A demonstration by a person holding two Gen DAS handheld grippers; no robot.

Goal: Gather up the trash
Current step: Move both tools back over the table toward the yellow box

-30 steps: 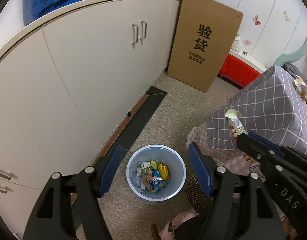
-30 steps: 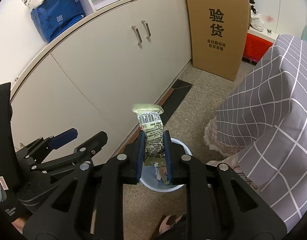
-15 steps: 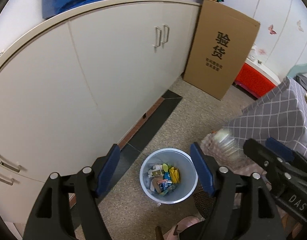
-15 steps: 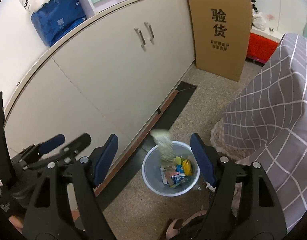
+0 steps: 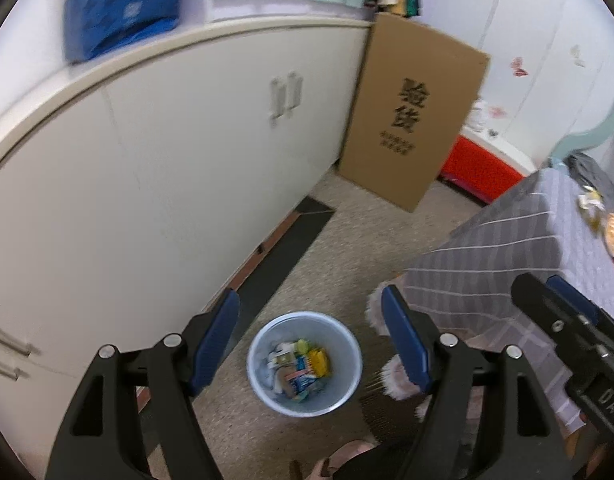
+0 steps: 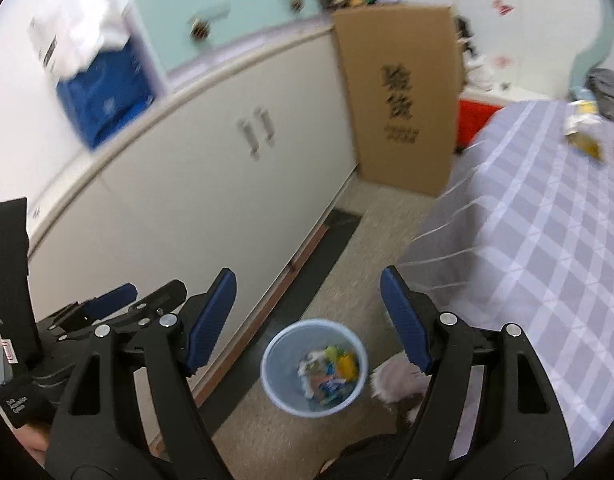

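Left gripper (image 5: pixel 310 336): jaws spread wide, nothing between them. Right gripper (image 6: pixel 308 316): jaws likewise wide apart and empty. Trash bin (image 5: pixel 304 364), pale blue, round, on the speckled floor (image 5: pixel 359 240) at 6 o'clock below both grippers, holding mixed coloured wrappers (image 5: pixel 303 368). White cabinet (image 5: pixel 167 168) at 9 to 11 o'clock; cardboard box (image 5: pixel 411 112) leaning upright at 1 o'clock; surface under grey checked cloth (image 6: pixel 547 248) at 3 o'clock, more litter (image 6: pixel 583 128) on its far end.
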